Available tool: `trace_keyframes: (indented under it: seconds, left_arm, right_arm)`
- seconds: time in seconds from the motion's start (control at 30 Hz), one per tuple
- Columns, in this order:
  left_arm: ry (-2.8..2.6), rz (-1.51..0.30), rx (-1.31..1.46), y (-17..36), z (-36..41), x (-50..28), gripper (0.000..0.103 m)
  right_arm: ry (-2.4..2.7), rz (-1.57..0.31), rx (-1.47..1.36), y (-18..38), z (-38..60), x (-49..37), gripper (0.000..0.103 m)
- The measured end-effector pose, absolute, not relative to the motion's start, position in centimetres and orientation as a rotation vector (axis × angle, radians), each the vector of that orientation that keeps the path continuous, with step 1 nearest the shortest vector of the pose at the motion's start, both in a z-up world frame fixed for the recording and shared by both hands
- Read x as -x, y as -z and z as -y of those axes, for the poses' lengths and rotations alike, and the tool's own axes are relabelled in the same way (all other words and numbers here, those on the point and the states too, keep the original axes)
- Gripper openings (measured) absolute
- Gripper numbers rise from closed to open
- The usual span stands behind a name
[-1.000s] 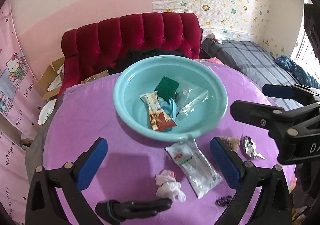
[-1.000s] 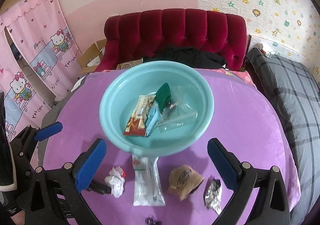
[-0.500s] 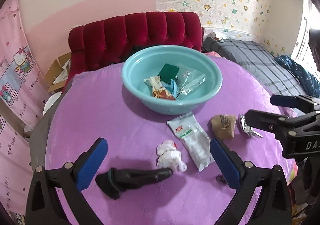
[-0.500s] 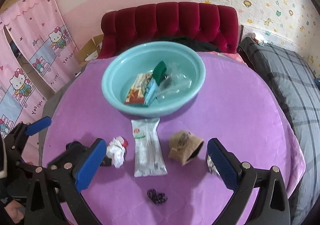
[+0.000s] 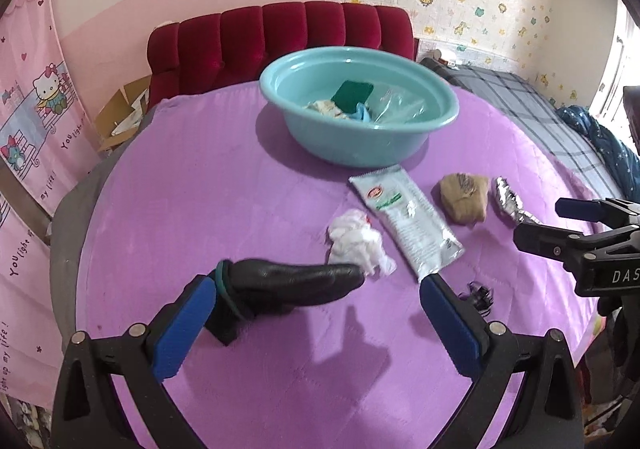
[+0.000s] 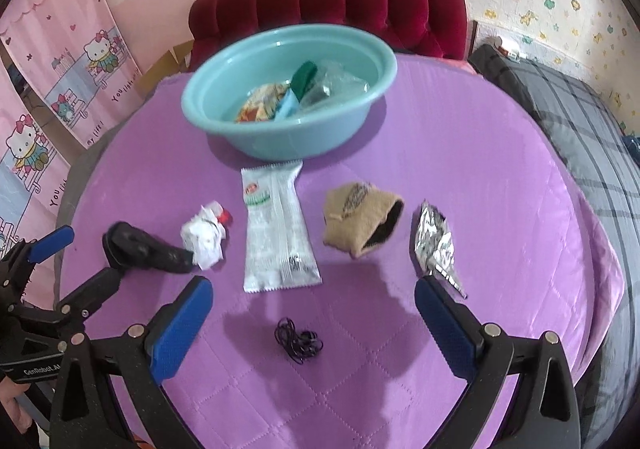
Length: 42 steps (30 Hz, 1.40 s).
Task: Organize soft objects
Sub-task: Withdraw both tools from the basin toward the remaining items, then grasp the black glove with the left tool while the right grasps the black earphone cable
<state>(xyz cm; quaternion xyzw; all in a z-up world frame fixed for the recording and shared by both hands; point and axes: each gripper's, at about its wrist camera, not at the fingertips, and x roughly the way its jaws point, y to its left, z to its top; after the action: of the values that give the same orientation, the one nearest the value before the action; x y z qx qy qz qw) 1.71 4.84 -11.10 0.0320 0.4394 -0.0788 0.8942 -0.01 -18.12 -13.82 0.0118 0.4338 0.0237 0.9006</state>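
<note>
A teal basin at the far side of the purple table holds several wrappers and a green pad. In front of it lie a black glove, a crumpled white tissue, a white sachet, a tan pouch, a foil wrapper and a black hair tie. My left gripper is open and empty, just before the glove. My right gripper is open and empty, over the hair tie.
A red tufted sofa stands behind the table. A bed with a grey plaid cover lies to the right. Pink cartoon curtains hang at the left. Cardboard boxes sit on the floor beside the sofa.
Both grippers have pulled back from the basin toward the table's near edge. The loose items now lie farther ahead in both views. Nothing was picked up.
</note>
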Motion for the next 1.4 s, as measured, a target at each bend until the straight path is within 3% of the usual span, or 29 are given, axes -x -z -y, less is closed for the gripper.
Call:
trace_keyframes:
  seconds: [0.73, 0.83, 0.87, 0.9, 0.93, 1.0, 1.4]
  left_arm:
    - [0.163, -0.997, -0.062, 15.7, -5.6, -0.5, 0.103]
    - [0.156, -1.003, -0.066, 16.0, -5.8, -0.3, 0.103]
    - [0.153, -1.006, -0.064, 16.1, -5.9, -0.4, 0.103]
    - [0.15, -1.008, -0.063, 16.2, -6.0, -0.4, 0.103]
    - [0.147, -1.007, -0.062, 16.2, -6.1, -0.5, 0.103]
    - [0.142, -1.009, -0.06, 16.2, -6.3, -0.7, 0.103]
    - [0.133, -0.999, -0.072, 15.5, -7.3, -3.3, 0.103]
  right_arm:
    - [-0.065, -1.051, -0.016, 21.9, 17.1, -0.7, 0.099]
    - [-0.063, -1.063, -0.019, 22.7, 17.0, -1.1, 0.087]
    - [-0.063, -1.07, -0.019, 23.0, 17.0, -1.2, 0.076]
    - [-0.063, -1.072, -0.022, 23.3, 16.9, -1.3, 0.052]
    - [-0.068, -1.073, -0.026, 23.4, 16.9, -1.2, 0.035]
    - [-0.093, -1.075, -0.037, 23.6, 16.6, -0.9, 0.017]
    - [-0.096, -1.023, -0.046, 21.7, 16.7, -1.1, 0.014]
